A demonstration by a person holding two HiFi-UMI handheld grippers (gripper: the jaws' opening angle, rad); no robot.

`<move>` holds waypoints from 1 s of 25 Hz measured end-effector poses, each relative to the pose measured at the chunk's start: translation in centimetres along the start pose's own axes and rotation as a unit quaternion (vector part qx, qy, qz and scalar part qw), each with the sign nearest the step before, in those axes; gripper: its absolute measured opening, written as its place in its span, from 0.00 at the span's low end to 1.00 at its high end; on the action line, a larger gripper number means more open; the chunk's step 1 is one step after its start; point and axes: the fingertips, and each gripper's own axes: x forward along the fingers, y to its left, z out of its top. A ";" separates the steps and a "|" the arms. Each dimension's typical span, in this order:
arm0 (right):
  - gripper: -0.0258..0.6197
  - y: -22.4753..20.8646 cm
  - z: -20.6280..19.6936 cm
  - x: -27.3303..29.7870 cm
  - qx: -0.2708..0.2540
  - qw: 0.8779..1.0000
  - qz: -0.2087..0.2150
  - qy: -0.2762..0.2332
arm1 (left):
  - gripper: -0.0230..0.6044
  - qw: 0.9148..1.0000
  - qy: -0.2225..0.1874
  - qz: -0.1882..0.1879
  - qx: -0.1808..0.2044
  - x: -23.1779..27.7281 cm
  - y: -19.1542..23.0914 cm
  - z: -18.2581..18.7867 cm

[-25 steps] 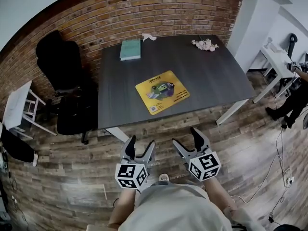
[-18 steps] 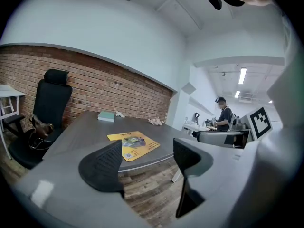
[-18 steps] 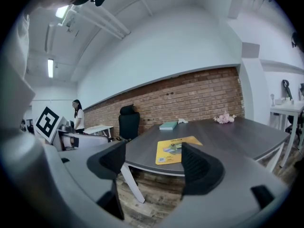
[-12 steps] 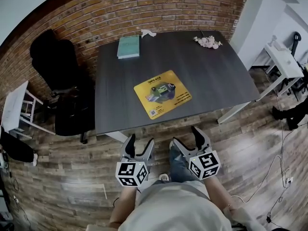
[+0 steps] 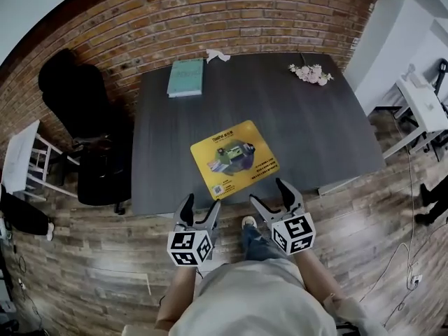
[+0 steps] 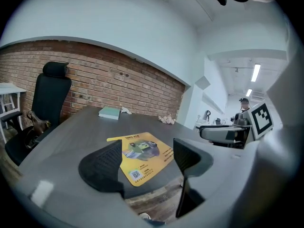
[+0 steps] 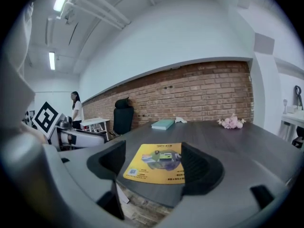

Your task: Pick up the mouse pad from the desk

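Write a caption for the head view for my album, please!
Left tool and right tool, both open, at the desk edge, mouse pad just ahead.

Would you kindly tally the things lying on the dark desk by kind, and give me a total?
Mouse pad: 1
Teal book: 1
Crumpled white paper: 1
Pink flower bunch: 1
Total: 4

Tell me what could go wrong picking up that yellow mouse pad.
The mouse pad lies flat on the desk, so open jaws may skid over it without catching an edge. The left gripper and right gripper, side by side at the desk's near edge, might bump it or each other.
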 end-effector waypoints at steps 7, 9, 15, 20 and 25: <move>0.58 -4.8 -0.2 5.0 -0.021 0.999 0.015 0.032 | 0.55 0.999 0.027 0.041 -0.014 5.2 2.3 -0.4; 0.58 -6.1 -0.6 6.5 -0.025 0.999 0.019 0.042 | 0.55 0.998 0.039 0.052 -0.018 6.6 3.0 -1.0; 0.58 -9.0 -2.3 10.8 -0.029 0.996 0.032 0.073 | 0.57 0.994 0.082 0.073 -0.031 10.1 4.9 -3.3; 0.58 -10.6 -4.5 14.1 -0.033 0.993 0.042 0.109 | 0.58 0.988 0.123 0.086 -0.043 12.4 6.1 -5.3; 0.58 -12.1 -7.1 16.7 -0.039 0.987 0.045 0.151 | 0.60 0.980 0.163 0.102 -0.051 14.3 7.1 -7.4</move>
